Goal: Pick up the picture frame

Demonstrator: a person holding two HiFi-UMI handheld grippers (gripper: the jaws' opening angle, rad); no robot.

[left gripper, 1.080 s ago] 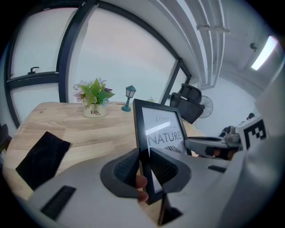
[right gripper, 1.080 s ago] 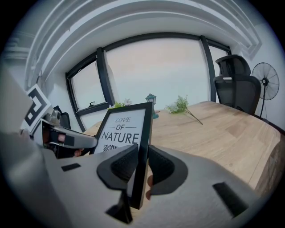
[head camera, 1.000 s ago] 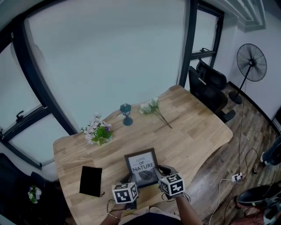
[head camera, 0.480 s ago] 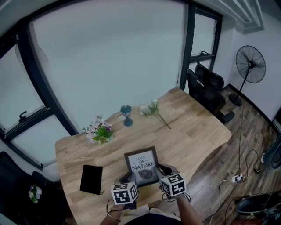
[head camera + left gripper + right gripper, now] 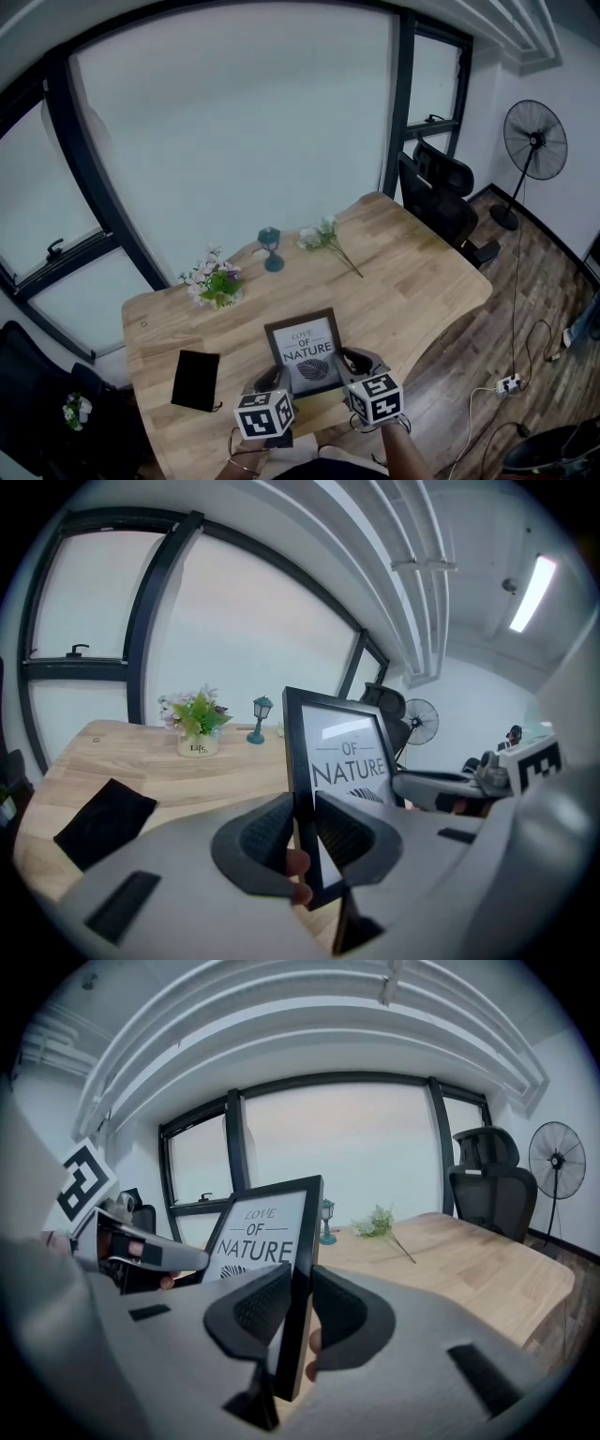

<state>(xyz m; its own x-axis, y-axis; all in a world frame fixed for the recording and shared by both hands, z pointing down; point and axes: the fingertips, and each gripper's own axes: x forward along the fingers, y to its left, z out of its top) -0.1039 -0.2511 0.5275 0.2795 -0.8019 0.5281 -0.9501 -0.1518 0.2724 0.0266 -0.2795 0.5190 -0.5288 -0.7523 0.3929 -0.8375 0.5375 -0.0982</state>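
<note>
The picture frame [image 5: 305,347] is black-rimmed, with a white print reading "LOVE OF NATURE". It hangs tilted above the near part of the wooden table [image 5: 412,281]. My left gripper [image 5: 272,382] is shut on its left edge, and my right gripper [image 5: 349,364] is shut on its right edge. In the left gripper view the frame [image 5: 342,761] stands upright between the pads [image 5: 265,834], with my left gripper [image 5: 302,832] clamping its edge. In the right gripper view the frame [image 5: 267,1237] sits between the dark pads [image 5: 262,1307] of my right gripper [image 5: 298,1309].
A black pouch [image 5: 195,381] lies at the table's left. A small pot of flowers [image 5: 214,284], a teal lantern figure [image 5: 271,247] and a loose flower sprig [image 5: 326,236] sit along the far edge. A black office chair [image 5: 436,192] and a standing fan [image 5: 534,141] are at the right.
Both grippers have lifted the frame slightly higher off the table; its hold is unchanged.
</note>
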